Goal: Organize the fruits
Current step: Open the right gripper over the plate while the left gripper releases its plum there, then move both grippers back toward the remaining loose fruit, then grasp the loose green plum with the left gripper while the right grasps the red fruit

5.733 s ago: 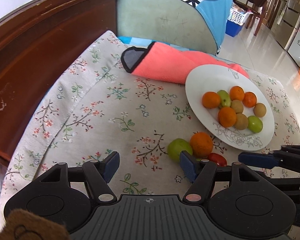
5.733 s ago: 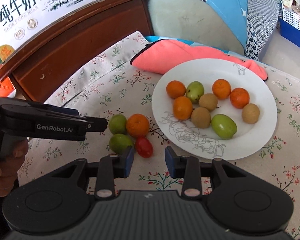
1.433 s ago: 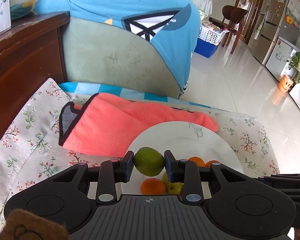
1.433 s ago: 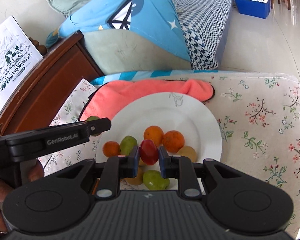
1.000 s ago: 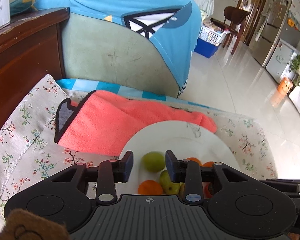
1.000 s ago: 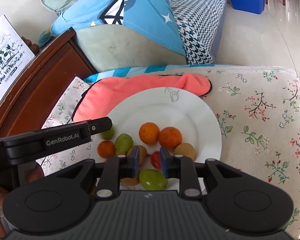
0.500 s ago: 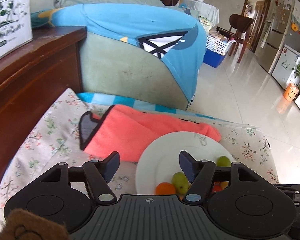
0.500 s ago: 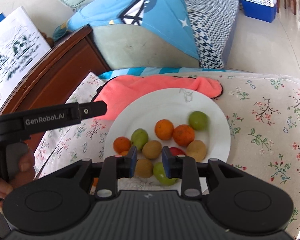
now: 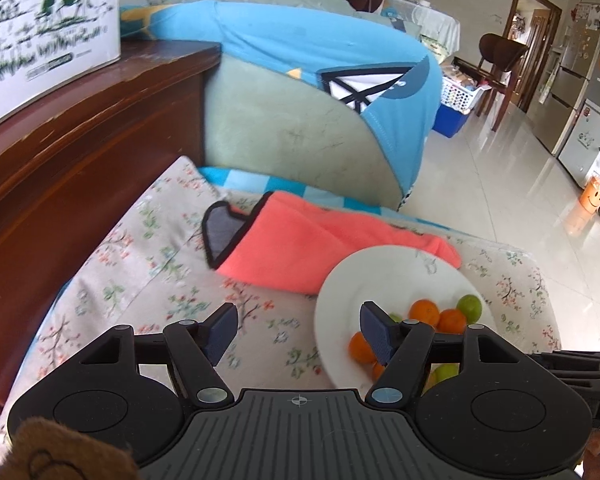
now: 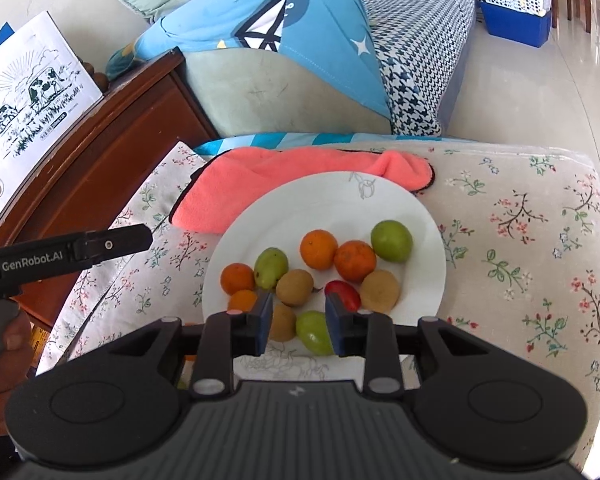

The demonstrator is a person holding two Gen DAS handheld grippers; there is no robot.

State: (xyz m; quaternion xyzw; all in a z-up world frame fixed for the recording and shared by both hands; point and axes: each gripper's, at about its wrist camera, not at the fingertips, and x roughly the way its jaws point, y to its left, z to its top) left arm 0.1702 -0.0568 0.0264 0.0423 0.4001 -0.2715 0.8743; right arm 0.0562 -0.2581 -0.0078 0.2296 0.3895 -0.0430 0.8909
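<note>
Left tool (image 9: 296, 330) is wide apart now and carrying nothing. A second ago it was pinching a green fruit over the plate; that round green fruit (image 10: 391, 240) now sits at the plate's far right side, touching nothing but the china and just beside an orange (image 10: 355, 261). The left tool has pulled back and to the left, its tips over the floral cloth (image 9: 148, 264), with only its right pad overlapping the plate's (image 9: 384, 268) near edge in its own view.

Right tool (image 10: 296, 316), same story: moderately parted and empty, hovering low over the near side of the plate. The small red fruit (image 10: 343, 294) it was gripping lies released just beyond its right fingertip, tucked between a brown fruit (image 10: 295, 287) and another brown one (image 10: 380, 290). A green oblong fruit (image 10: 314, 332) shows between the pads, lying on the plate, not gripped.

Further out, the pink towel (image 10: 284, 178) lies behind the plate, its edge tucked under the rim, and the wooden cabinet (image 9: 72, 152) stands to the left.

So both drops have landed and both fruits have settled without rolling off. The plate now holds oranges, greens, browns and the red one together. Whether any fruit is left on the cloth nearer the person I cannot tell; the tool bodies block that area. If so, that is the next pickup.
</note>
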